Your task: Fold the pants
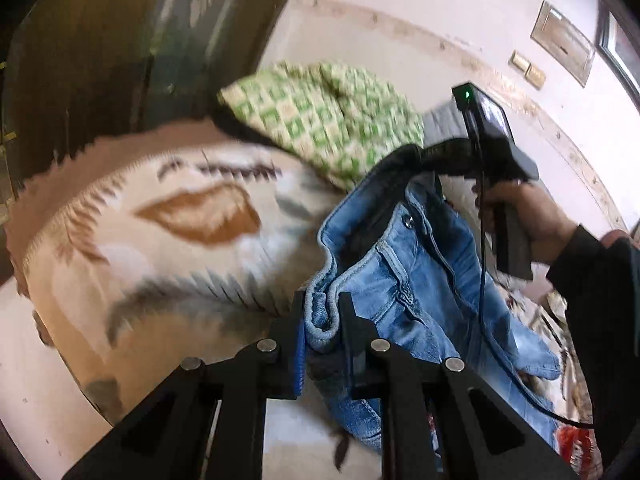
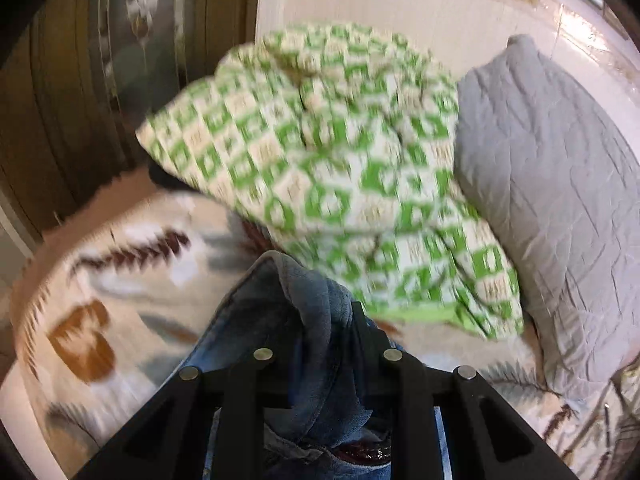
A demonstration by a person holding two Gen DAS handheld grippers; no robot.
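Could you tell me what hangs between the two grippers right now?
The blue jeans: in the left wrist view their waistband spans from the left gripper up to the right gripper, both clamped on denim, above the patterned blanket.

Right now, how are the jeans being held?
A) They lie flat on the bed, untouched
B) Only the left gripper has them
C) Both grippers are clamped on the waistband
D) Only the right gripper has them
C: the left gripper pinches the jeans at the waistband edge, and the right gripper clamps the far side, denim bunched between its fingers.
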